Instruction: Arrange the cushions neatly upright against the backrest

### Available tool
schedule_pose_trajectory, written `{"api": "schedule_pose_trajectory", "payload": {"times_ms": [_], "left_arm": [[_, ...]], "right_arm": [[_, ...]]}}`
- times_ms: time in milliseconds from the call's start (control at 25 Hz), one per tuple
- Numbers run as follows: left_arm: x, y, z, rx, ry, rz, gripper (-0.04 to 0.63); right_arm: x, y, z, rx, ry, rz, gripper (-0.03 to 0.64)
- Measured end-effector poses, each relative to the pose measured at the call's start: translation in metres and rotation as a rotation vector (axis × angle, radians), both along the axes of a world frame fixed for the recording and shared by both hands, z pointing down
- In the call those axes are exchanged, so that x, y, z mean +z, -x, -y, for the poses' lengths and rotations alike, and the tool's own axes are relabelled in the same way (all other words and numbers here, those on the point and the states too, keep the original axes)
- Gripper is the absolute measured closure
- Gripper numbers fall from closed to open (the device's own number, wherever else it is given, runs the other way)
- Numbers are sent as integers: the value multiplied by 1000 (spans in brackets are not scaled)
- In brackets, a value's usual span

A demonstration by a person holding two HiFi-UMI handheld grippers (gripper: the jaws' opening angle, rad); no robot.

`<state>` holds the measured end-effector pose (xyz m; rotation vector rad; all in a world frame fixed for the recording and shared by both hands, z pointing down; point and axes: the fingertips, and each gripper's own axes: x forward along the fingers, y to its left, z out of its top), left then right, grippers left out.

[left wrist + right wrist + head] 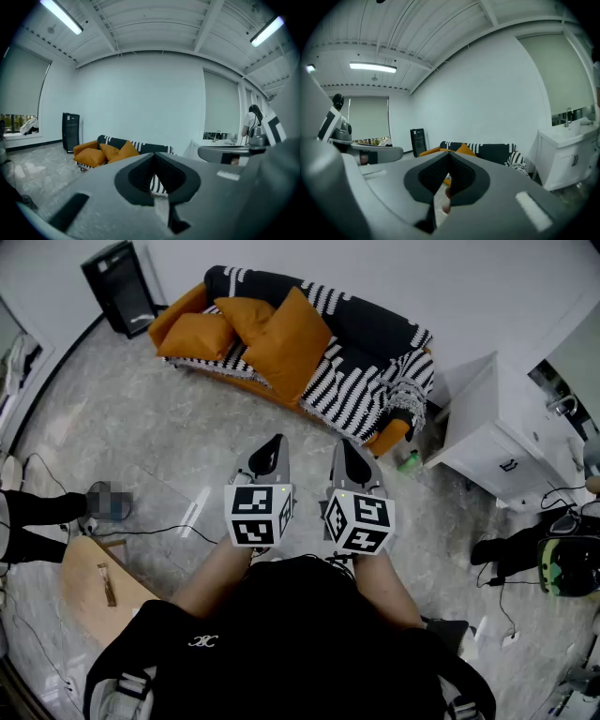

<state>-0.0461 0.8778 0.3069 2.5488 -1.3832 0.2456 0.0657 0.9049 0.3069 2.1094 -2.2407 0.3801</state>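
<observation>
- The left gripper (270, 448) and the right gripper (348, 452) are held side by side above the grey marbled floor (141, 427), well apart from the sofa. Both pairs of jaws are pressed together, with nothing between them.
- Three orange fabric cushions (291, 345) are bunched at the left end of the orange sofa (173, 310), which is draped with a black-and-white striped throw (361, 395).
- The largest cushion is tilted onto a corner, and the leftmost cushion (197, 337) lies on the seat.
- A white cabinet (497, 427) is seen just beside the sofa's right end.

Orange cushions (291, 343); black-and-white striped sofa (361, 395).
</observation>
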Motion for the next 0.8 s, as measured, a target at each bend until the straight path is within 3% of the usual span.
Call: {"api": "schedule_pose_trajectory", "payload": {"times_ms": [800], "left_arm": [[-8,1,23,-2,-34,42,588]], "right_arm": [[-9,8,30,-49,-26,1,611]]}}
